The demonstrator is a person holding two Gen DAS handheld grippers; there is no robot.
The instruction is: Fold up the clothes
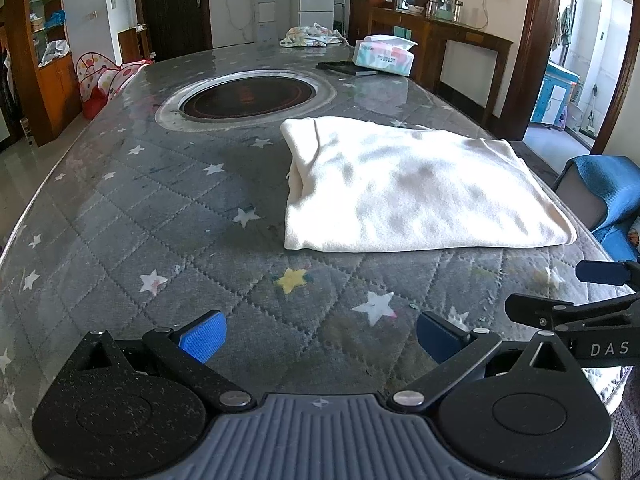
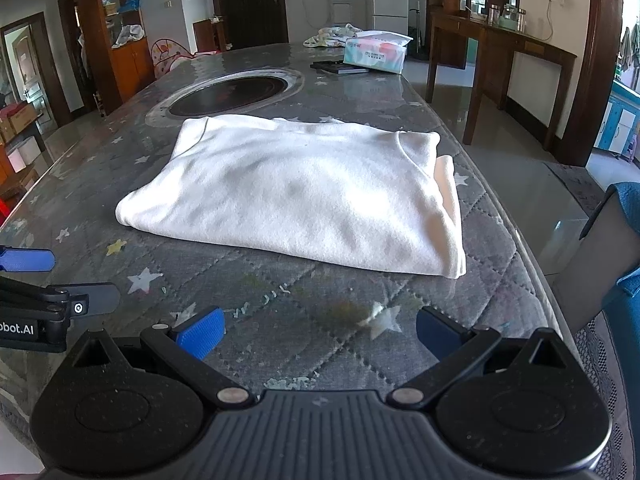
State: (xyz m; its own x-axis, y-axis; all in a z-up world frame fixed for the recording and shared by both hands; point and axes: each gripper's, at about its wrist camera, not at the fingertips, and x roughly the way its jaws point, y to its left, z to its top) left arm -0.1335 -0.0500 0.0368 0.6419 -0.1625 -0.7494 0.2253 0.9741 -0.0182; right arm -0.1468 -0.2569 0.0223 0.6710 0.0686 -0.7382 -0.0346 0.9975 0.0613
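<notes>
On the near half of the star-quilted table cover (image 1: pixel 160 208), ahead of both tools: a white garment (image 1: pixel 404 188), lying flat as a rough rectangle, layered on itself. Looks already folded at least once, judging by the doubled edge and tucked cloth along its left side in the left wrist view, and by the stacked layers and pale inner flap at its right side in the right wrist view (image 2: pixel 304 192). Surface fairly smooth, only soft ripples; no sleeve or hem hanging loose that can be made out. Probably late in the fold, with perhaps one more halving or a tidy-up left, though hard to say whether further folds are meant. Near edge of the garment apart from both tools, with bare quilt between. Left gripper (image 1: pixel 320 340) spread wide, empty, low over the cover, the garment ahead and off to its right. Right gripper (image 2: pixel 318 334) likewise spread wide and empty, the garment straight ahead and slightly to its left, near but not touching. Each tool visible at the edge of the other's view, side by side. Farther out: a round inset burner (image 1: pixel 248 98) beyond the garment, then a tissue box (image 1: pixel 384 56) and a crumpled patterned cloth (image 1: pixel 312 36) at the far end.
</notes>
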